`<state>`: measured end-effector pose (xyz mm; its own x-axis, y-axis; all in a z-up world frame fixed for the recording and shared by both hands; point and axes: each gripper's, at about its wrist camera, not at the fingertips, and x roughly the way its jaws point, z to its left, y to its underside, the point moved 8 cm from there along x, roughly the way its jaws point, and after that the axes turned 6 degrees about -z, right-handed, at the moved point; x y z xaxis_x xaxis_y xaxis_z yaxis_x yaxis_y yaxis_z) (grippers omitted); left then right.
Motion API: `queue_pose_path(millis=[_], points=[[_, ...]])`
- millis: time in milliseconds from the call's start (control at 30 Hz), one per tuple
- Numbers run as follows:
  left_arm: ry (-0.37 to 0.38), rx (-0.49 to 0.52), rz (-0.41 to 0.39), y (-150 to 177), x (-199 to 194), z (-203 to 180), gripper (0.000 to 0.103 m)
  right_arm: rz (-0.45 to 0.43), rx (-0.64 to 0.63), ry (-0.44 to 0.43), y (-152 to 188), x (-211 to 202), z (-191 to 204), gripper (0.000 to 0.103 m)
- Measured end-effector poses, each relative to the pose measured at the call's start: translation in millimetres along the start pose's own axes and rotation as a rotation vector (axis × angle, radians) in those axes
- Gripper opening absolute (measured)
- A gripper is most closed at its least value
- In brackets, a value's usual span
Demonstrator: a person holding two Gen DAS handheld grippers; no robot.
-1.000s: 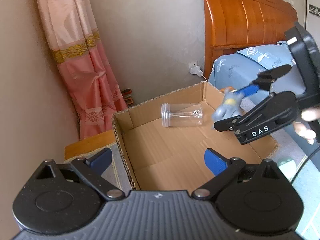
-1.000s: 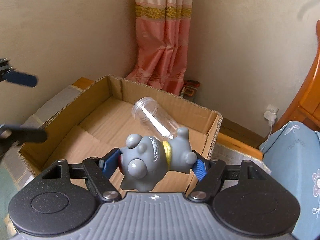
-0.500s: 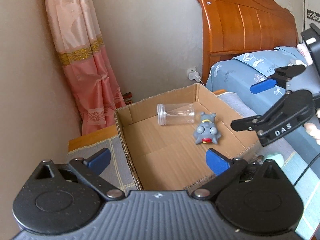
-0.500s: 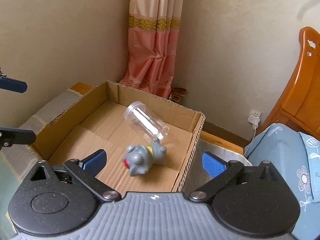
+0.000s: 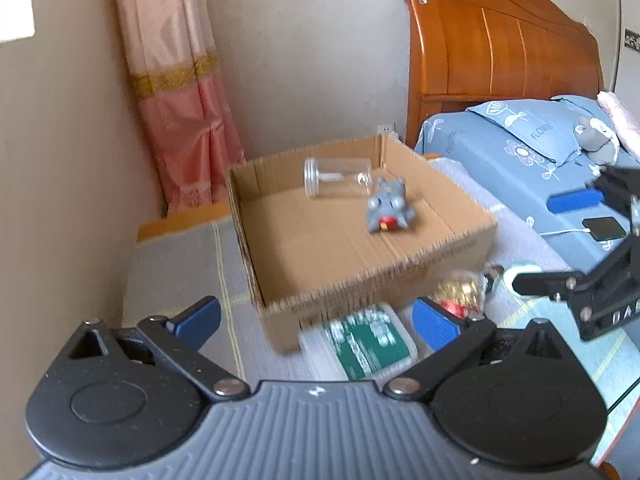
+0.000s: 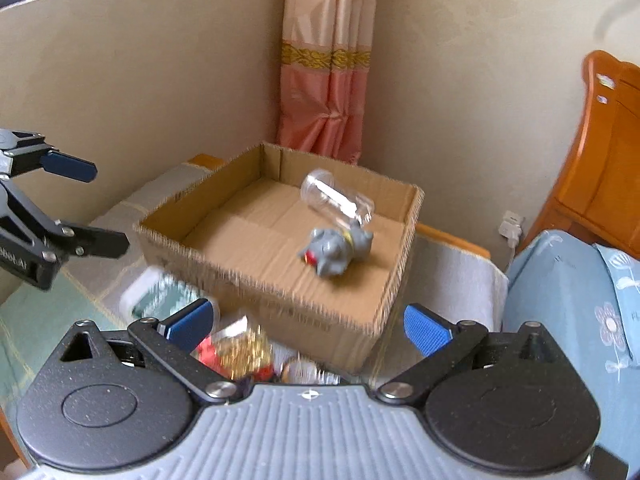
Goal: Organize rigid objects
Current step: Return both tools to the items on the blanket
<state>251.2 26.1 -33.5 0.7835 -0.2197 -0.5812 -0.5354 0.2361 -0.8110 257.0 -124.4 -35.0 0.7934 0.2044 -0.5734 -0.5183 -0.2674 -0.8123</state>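
Lying inside the cardboard box [image 6: 394,276], the grey toy [image 6: 334,250] touched a clear jar [image 6: 338,202]. Both the left gripper [image 5: 316,322] and right gripper [image 6: 306,322] gaped empty, the latter's jaws having just opened. Blurred packets [image 6: 236,350] crowded the box's near wall.

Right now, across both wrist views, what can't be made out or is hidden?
- Green-labelled white container: label blurred by motion in both views, unreadable.
- Red-and-gold item: blurred, partly behind the right gripper body; identity unclear.
- Small item beside it: cut off by that gripper body.
- Cardboard box: near inner floor hidden by its front wall.
- Grey toy against clear jar: contact unclear.
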Motion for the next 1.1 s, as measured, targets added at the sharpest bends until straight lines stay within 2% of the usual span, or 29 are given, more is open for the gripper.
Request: queue_pose_path(millis=[200,367,533,767,933,1000,1100], points=[[-0.037,-0.019,-0.016,24,-11,-9,0.102,0.016,0.063,0.039,53,-14,14,0.103],[0.006,-0.062,-0.012,42,-17,-24,0.102,0.035,0.179,0.036,85,-18,21,0.103],[0.031,-0.076,-0.001,61,-22,-36,0.102,0.053,0.245,0.092,103,-18,22,0.103],[0.017,-0.150,0.024,80,-23,-27,0.102,0.056,0.259,0.016,98,-14,43,0.103],[0.009,-0.140,0.023,86,-27,-21,0.102,0.088,0.217,-0.017,88,5,65,0.103],[-0.002,-0.140,0.021,88,-28,-18,0.102,0.107,0.206,-0.003,88,14,69,0.103],[-0.010,-0.130,0.021,90,-29,-15,0.102,0.145,0.238,-0.011,91,24,72,0.103]])
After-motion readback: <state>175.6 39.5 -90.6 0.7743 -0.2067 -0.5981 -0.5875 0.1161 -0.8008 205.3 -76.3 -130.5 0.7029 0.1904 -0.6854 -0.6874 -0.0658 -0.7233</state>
